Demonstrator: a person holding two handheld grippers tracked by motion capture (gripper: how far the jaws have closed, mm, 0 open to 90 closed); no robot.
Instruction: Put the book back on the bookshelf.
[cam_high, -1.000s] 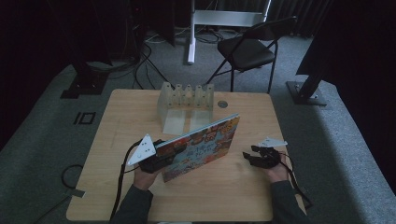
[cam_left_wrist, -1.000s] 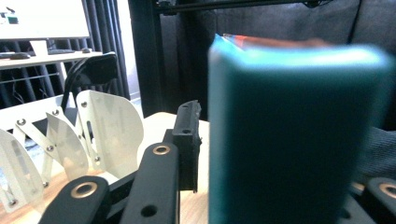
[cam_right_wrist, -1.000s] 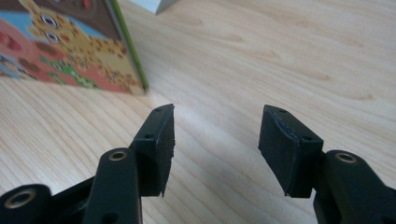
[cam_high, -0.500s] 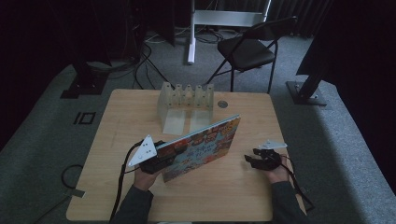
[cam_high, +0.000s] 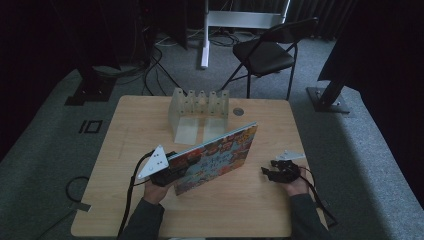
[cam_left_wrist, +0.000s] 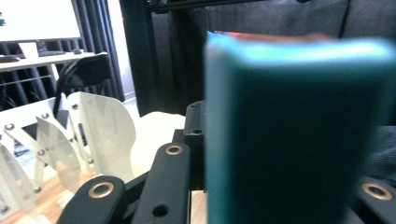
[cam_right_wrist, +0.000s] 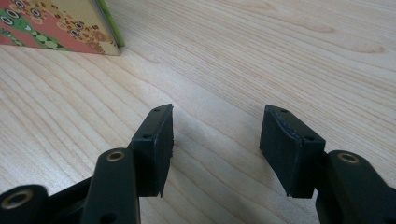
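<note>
A colourful picture book (cam_high: 215, 157) stands tilted on its long edge across the middle of the wooden table (cam_high: 130, 130). My left gripper (cam_high: 179, 167) holds the book's left end; its jaws have just been closing and are now shut on the book. In the left gripper view the teal spine (cam_left_wrist: 294, 130) sits between the jaws, beside one black finger (cam_left_wrist: 194, 133). My right gripper (cam_high: 272, 172) hovers to the right of the book, apart from it. In the right gripper view that gripper (cam_right_wrist: 215, 119) is open over bare wood, with the book's corner (cam_right_wrist: 56, 25) at upper left.
A translucent slotted rack (cam_high: 200, 107) stands at the table's far middle, behind the book; it also shows in the left gripper view (cam_left_wrist: 70, 135). A small dark round disc (cam_high: 238, 111) lies to its right. A black folding chair (cam_high: 267, 52) stands beyond the table.
The right gripper has drifted slightly toward the table's near edge. The left hand and the book keep the same place.
</note>
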